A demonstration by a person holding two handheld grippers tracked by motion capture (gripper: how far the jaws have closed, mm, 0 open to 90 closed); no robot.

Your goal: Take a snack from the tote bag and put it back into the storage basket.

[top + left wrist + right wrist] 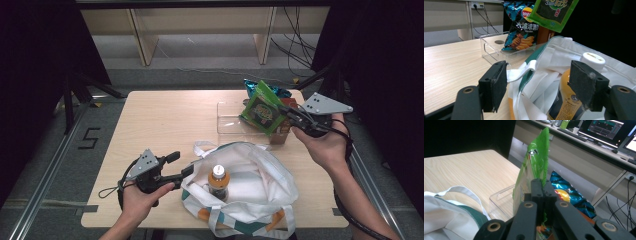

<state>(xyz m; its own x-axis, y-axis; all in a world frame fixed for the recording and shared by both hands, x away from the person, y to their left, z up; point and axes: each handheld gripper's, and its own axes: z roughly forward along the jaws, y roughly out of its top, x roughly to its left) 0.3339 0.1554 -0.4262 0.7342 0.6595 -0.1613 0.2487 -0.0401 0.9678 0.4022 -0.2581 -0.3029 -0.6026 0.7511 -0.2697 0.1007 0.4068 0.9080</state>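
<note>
Above the clear tray [231, 122], the right claw [291, 114], wrist angled inward, pinches a green snack packet [262, 109]. Nearer the tote bag [260, 185], the left claw [181, 165] lies level, spread, seemingly gripping nothing.

The green snack packet [263, 110] hangs tilted above the clear plastic tray, clear of the table, pinched at its edge. Its front bears a dark printed panel. The white cloth bag [250, 190], trimmed in green, lies open on the table with an orange-capped bottle [218, 181] standing inside.
</note>
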